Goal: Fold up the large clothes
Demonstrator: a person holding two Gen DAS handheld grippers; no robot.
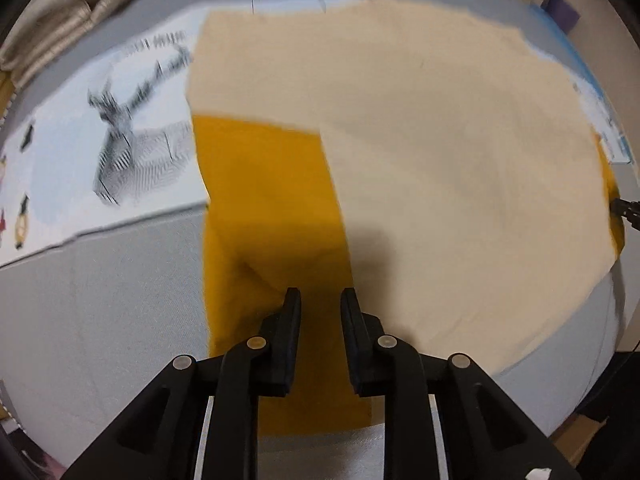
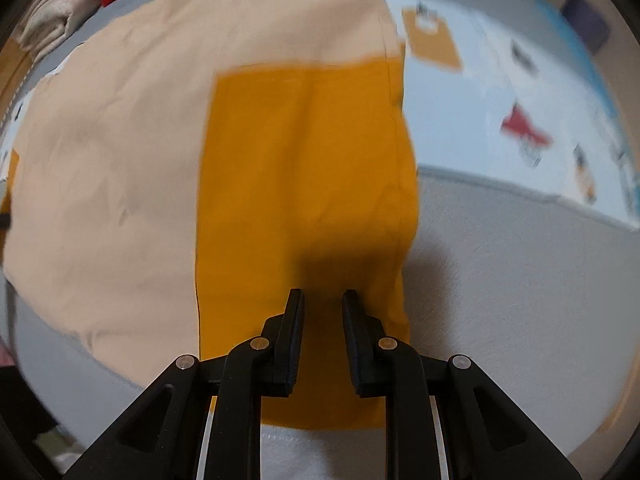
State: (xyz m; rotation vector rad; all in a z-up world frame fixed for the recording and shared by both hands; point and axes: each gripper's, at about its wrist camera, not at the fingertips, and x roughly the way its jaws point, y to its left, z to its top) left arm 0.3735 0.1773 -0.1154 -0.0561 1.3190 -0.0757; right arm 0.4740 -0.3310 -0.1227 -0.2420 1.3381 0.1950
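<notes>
A large two-tone garment (image 1: 440, 152) lies spread flat, its mustard-yellow strip (image 2: 304, 184) running straight ahead from between and beneath both pairs of fingers while the wide cream panel (image 2: 104, 152) stretches away beside it, lightly creased.

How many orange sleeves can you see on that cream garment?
2: one orange sleeve lies under the left gripper, the other orange sleeve under the right gripper. No others show; folds may hide more.

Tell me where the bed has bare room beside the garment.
Bare grey sheet lies left of the garment, below the printed cloth. More grey sheet lies right of its orange sleeve. The far left corner is crowded with folded clothes.
</notes>
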